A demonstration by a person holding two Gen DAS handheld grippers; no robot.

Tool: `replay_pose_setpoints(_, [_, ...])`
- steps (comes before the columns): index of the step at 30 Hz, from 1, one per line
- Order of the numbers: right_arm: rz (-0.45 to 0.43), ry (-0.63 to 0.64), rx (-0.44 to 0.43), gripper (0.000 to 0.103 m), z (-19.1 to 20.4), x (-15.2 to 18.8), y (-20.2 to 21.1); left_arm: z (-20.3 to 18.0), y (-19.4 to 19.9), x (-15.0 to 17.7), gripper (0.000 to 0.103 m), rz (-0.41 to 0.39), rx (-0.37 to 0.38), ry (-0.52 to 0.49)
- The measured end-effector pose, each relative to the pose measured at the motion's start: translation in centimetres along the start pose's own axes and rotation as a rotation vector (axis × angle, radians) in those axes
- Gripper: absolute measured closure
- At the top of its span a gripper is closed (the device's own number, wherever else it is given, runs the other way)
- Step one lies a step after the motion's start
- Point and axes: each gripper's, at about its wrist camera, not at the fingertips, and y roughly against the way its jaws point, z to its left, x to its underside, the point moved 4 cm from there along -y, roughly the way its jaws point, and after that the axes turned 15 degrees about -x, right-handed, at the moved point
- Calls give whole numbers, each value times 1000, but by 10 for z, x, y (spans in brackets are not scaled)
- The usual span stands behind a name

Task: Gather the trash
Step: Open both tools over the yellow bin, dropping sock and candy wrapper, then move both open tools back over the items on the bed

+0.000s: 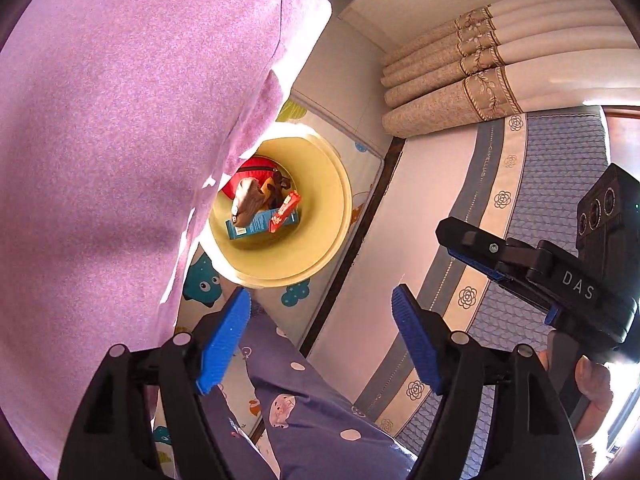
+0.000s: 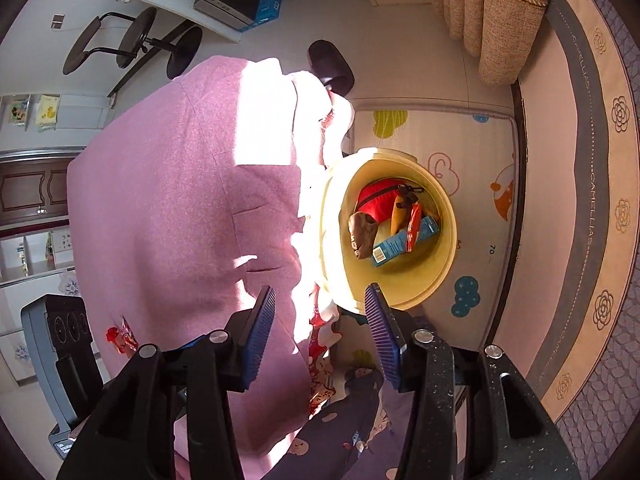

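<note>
A yellow bin (image 2: pixel 444 280) sits at the centre of the right wrist view on a cartoon-print floor mat (image 2: pixel 472 152). Inside it lie a brown crumpled bag (image 2: pixel 362 236), a red pouch (image 2: pixel 378 196), a blue carton (image 2: pixel 400 246) and a red wrapper (image 2: pixel 414 226) resting on the carton. A pink cloth-covered mass (image 2: pixel 180 220) fills the left of the frame and hides the bin's left rim. A bed (image 2: pixel 592 200) curves along the right edge. At the bottom, the right hand-held gripper (image 2: pixel 320 336) is spread wide, holding nothing. In the left wrist view, the left hand-held gripper (image 1: pixel 320 336) likewise gapes wide and empty.
</note>
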Motion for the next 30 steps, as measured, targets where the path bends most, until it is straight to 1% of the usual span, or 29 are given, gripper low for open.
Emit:
replay_pose_setpoints(4, [12,3,-25,56,8,4,-4,6,7,3,30,-17,1,7])
replay_pose_setpoints(8, [29,34,-39,56,26,9,-10,18,19,6,30,-43,10,30])
replay_pose_setpoints(12, [49,75,-52,56,49,18,-20,36,32,10,30,-74,12,64])
replay_pose_setpoints(15, [65,105,-63,56,68,27,-28,57,42,17,29,-92,25,108])
replay_pose_setpoints(19, [105,154,-72,56,98,45,-46,92,53,40,29,-117,29,176])
replay_pose_setpoints(25, [181,231,-85,56,148,84,-86,160,65,90,29,-143,31,305])
replay_pose_setpoints(30, [242,298,-92,56,192,122,-124,221,75,127,29,-170,1,388])
